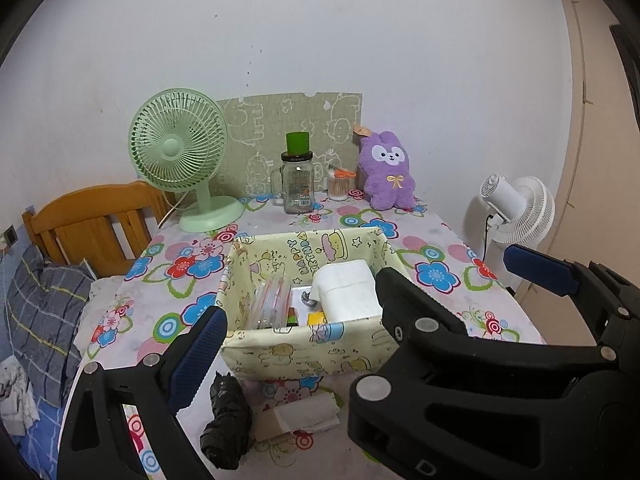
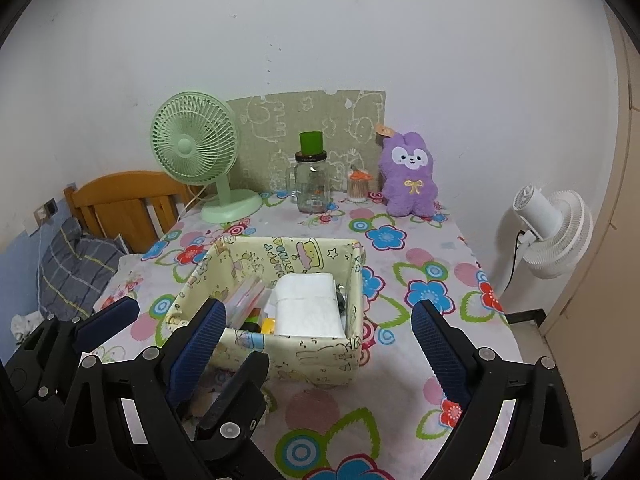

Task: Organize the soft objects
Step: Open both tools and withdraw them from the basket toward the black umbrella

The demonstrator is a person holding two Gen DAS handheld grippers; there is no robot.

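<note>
Plush [image 1: 389,172] sits upright at 1 o'clock on the bench [image 1: 448,280], propped against the wall, well apart from the bin [image 1: 304,344] at centre, likely its destination. Left gripper [image 1: 298,326] and right gripper [image 2: 316,334]: fingers apart, empty, near the bin.
</note>
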